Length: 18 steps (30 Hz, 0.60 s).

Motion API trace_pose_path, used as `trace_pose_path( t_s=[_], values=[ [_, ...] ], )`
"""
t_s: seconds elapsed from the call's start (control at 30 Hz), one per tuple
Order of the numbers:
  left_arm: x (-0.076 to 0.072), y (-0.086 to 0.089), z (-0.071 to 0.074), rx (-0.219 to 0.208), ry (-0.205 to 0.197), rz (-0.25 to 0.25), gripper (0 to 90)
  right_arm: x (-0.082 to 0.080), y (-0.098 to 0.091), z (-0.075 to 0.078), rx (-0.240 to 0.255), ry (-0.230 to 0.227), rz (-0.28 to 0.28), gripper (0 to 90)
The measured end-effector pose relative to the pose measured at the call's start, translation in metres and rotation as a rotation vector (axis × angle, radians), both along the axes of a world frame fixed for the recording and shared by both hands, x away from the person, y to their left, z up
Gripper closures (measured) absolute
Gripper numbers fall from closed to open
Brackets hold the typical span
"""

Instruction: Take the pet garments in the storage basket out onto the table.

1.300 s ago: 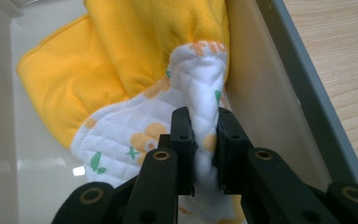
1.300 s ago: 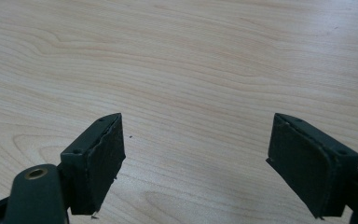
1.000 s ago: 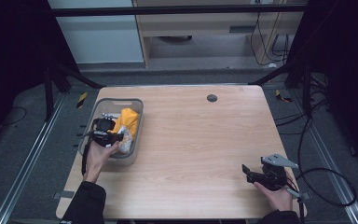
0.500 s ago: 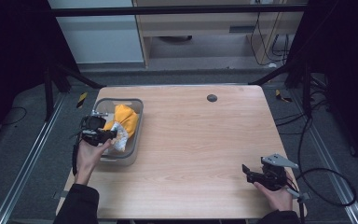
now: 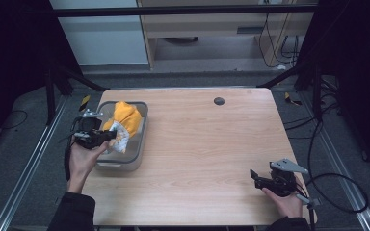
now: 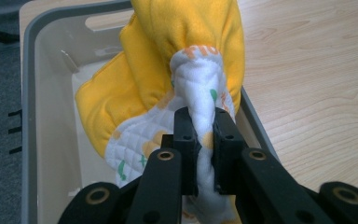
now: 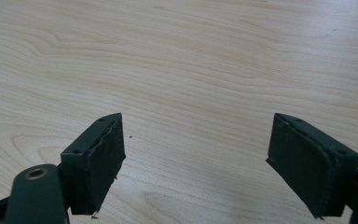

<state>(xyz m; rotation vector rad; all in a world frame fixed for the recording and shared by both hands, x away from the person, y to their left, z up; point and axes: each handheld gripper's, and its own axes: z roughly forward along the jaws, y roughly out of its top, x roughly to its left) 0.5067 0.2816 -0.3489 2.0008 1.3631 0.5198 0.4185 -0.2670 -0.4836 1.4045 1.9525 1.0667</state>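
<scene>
The left gripper (image 6: 204, 140) is pinching a bunched fold of the cloth (image 6: 186, 51), yellow outside and white quilted inside, so the rest is hanging free above the bin (image 6: 32, 116). In the high view the bin (image 5: 137, 149) is sitting at the table's (image 5: 212, 144) nine o'clock edge, and the cloth (image 5: 125, 118) is partly draping over it, probably being lifted out. The right gripper (image 7: 198, 161) is waiting at five o'clock, jaws spread wide over bare wood, likely ready to help.
</scene>
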Motion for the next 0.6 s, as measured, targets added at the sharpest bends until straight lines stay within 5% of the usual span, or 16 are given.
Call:
trace_pose_path(
  t_s=[0.6],
  values=[
    [-0.017,-0.012,0.022,-0.038,-0.057,-0.077,82.4,0.0,-0.001,0.0,-0.015,-0.013,0.001,18.3]
  ],
)
